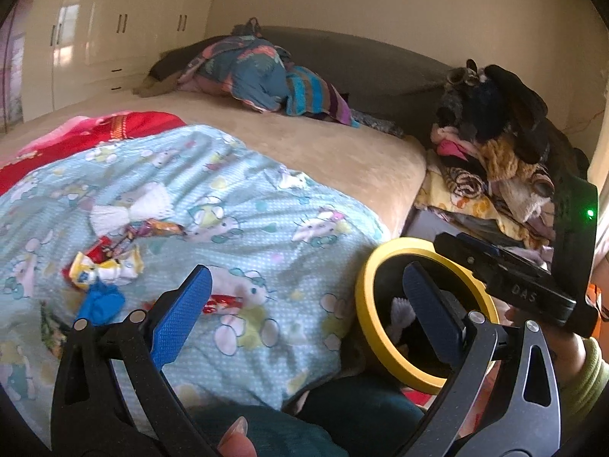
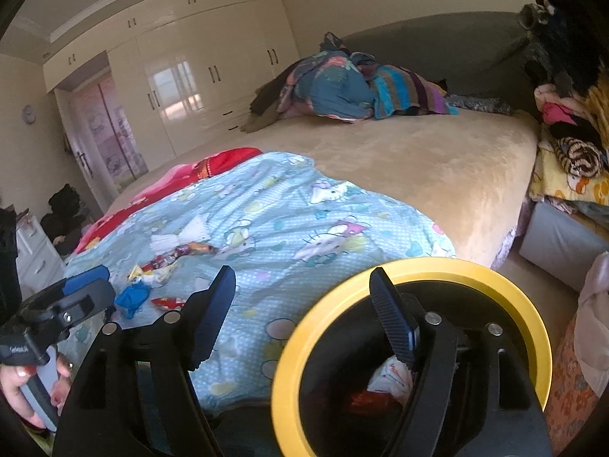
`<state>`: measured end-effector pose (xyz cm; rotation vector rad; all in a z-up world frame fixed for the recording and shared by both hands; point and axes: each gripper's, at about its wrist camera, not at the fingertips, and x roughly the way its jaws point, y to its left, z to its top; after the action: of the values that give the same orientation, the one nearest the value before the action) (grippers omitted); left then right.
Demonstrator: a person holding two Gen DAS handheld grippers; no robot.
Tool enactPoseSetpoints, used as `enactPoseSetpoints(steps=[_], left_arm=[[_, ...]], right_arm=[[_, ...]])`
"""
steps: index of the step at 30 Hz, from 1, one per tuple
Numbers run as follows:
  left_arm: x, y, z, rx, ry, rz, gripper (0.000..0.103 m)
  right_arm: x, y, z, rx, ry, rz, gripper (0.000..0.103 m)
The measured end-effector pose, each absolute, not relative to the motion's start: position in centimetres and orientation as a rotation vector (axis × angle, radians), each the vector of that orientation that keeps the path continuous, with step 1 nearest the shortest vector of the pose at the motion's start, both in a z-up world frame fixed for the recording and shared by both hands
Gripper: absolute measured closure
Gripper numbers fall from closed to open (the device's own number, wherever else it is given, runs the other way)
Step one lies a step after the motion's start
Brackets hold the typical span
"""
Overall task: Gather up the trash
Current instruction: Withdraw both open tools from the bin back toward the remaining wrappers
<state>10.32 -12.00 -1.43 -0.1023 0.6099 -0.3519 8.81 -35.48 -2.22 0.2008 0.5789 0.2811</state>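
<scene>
My left gripper [image 1: 304, 312] is spread wide and empty, as is my right gripper [image 2: 304, 308], whose right finger sits over the yellow-rimmed bin [image 2: 533, 327]. Wrappers [image 1: 104, 262] and tissue [image 1: 129, 207] lie on the blue sheet [image 1: 247, 198] at my left gripper's ten o'clock. Some trash [image 2: 388, 381] lies in the bin.

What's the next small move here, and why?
Probably swing the left gripper left and down toward the yellow-white wrapper on the blue Hello Kitty blanket. Both grippers are open and hold nothing, the yellow-rimmed bin already has wrappers inside, and several pieces, including a white tissue and a blue scrap, lie loose on the blanket nearest the left gripper.
</scene>
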Motion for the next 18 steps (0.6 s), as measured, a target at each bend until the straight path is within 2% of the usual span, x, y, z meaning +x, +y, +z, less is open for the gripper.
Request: enactPoseSetpoints(steps=[18], left_arm=[[9.9, -5.9, 0.0, -0.155, 0.523, -0.198, 0.011]], right_arm=[[8.1, -29.2, -1.2, 0.118, 0.543, 0.406, 0.029]])
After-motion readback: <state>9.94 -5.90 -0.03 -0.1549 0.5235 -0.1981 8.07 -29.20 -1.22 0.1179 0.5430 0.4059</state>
